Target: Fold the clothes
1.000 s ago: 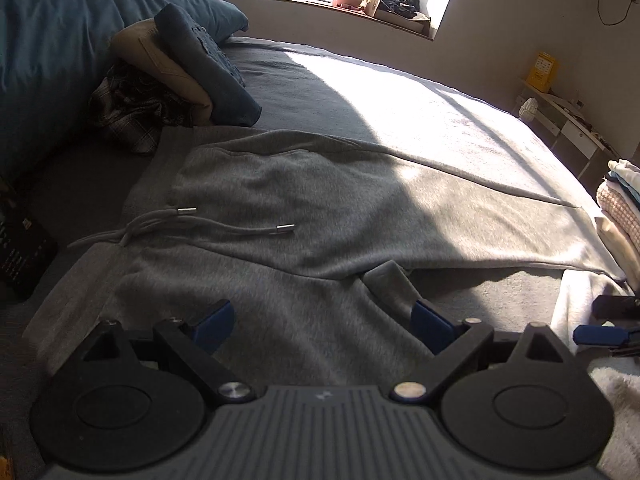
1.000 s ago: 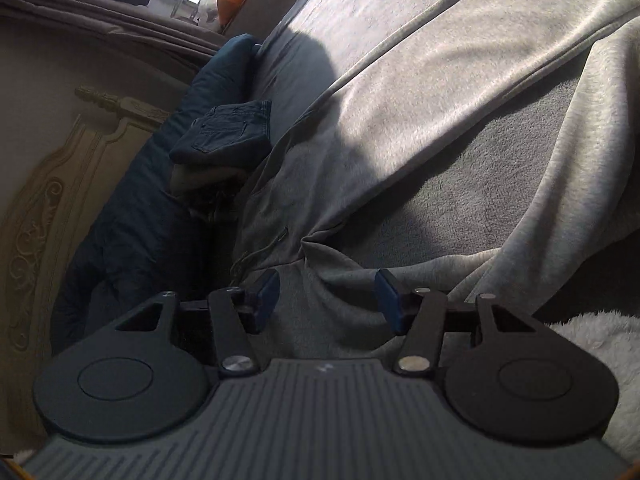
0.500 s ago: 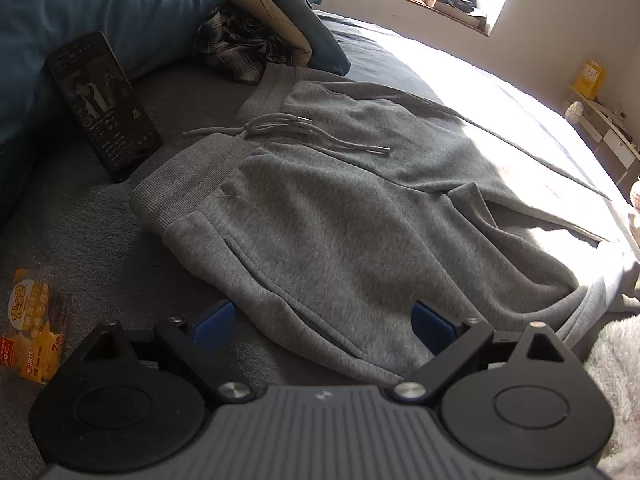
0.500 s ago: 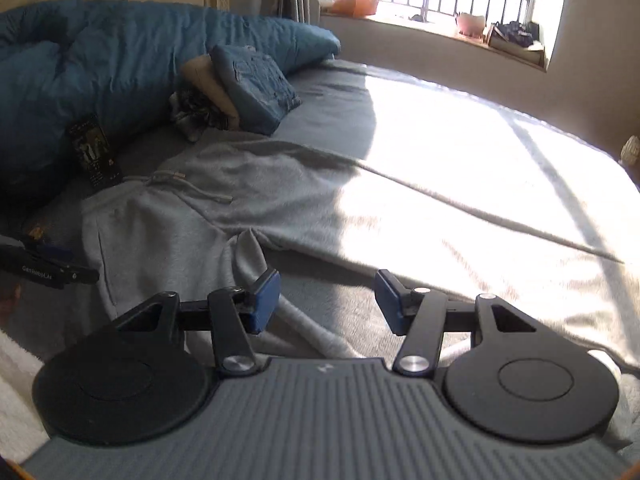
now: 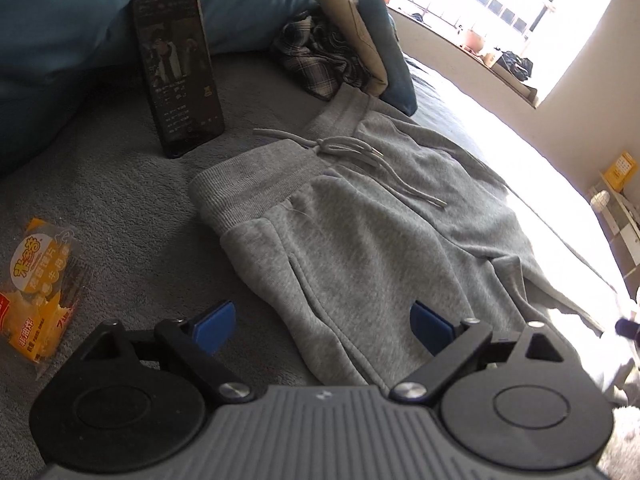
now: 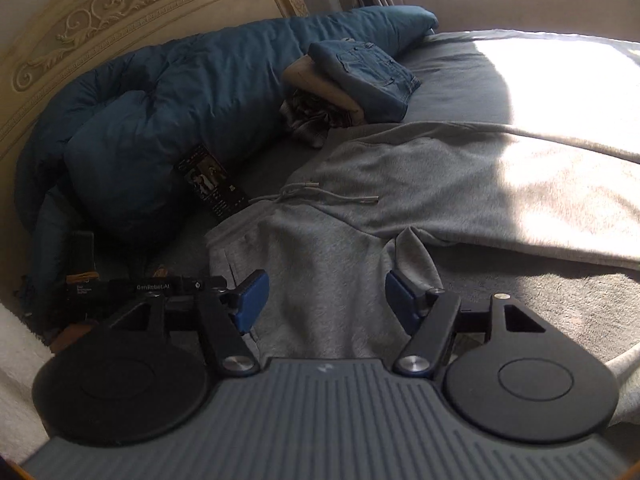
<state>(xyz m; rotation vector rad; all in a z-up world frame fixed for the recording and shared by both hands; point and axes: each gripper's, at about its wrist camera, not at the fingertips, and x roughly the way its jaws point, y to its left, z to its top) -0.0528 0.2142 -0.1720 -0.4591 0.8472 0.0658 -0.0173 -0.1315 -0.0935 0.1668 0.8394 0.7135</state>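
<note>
Grey sweatpants (image 5: 360, 248) lie spread on the grey bed, with the ribbed waistband (image 5: 256, 184) and tied drawstring (image 5: 360, 160) toward the pillows. My left gripper (image 5: 323, 326) hovers open over the near hip edge, its blue pads clear of the cloth. In the right wrist view the same sweatpants (image 6: 320, 264) fill the middle, one leg stretching right into sunlight. My right gripper (image 6: 326, 300) is above the crotch fold; its jaws are opening, the fabric lies below them and nothing is pinched. The left tool's black housing (image 6: 140, 288) shows at the left.
A phone (image 5: 176, 72) leans on the blue duvet (image 6: 200, 100). A yellow snack packet (image 5: 36, 280) lies at the left. Folded clothes, with jeans (image 6: 364, 72) on top, are stacked beyond the waistband. A carved headboard (image 6: 120, 12) stands behind. White fleece (image 6: 16, 352) edges the bed.
The left view swung toward the waistband, which brought the phone and the snack packet into sight. The right view rolled upright and shifted left, and its jaws stand wider.
</note>
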